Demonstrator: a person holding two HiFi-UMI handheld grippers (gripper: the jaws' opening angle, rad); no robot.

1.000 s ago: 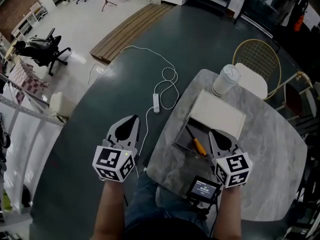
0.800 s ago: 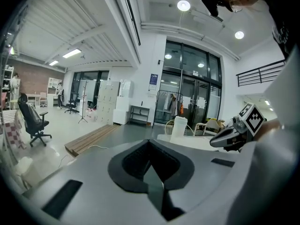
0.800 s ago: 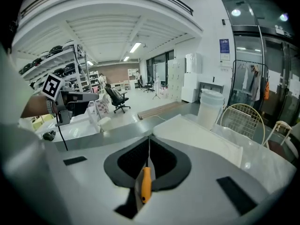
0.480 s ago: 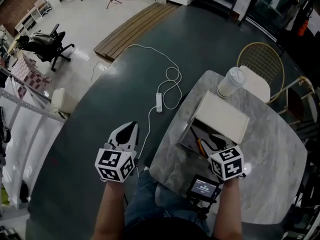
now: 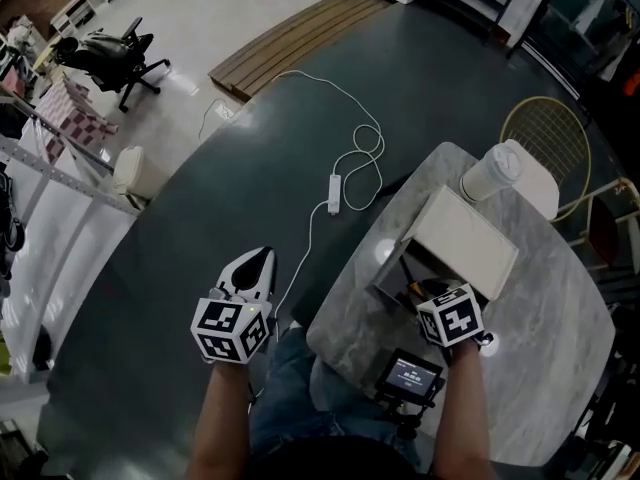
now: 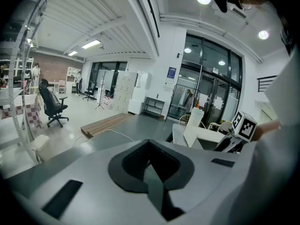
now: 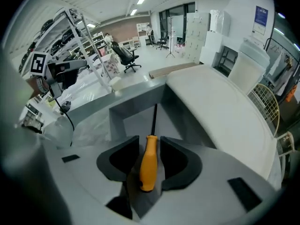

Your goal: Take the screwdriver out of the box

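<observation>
An open grey box (image 5: pixel 392 275) with its white lid (image 5: pixel 465 240) folded back sits on the marble table (image 5: pixel 540 358). Inside lies the screwdriver (image 7: pixel 149 165), with an orange handle and a black shaft. My right gripper (image 7: pixel 150 154) points steeply down into the box. Its jaws are opening, and the handle lies between them with a gap on either side. From the head view only a sliver of orange (image 5: pixel 414 290) shows beside the right gripper (image 5: pixel 432 292). My left gripper (image 5: pixel 260 260) hangs shut and empty over the dark floor, left of the table; its fingers (image 6: pixel 149 165) meet.
A white lidded cup (image 5: pixel 495 173) stands behind the box. A small screen device (image 5: pixel 408 375) sits at the table's near edge. A wire chair (image 5: pixel 545 133) is behind the table. A white cable with a power strip (image 5: pixel 335 183) lies on the floor.
My right gripper has dropped into the box, tipped downward and opened from shut around the screwdriver handle. The left gripper has sunk a little and stays shut.
</observation>
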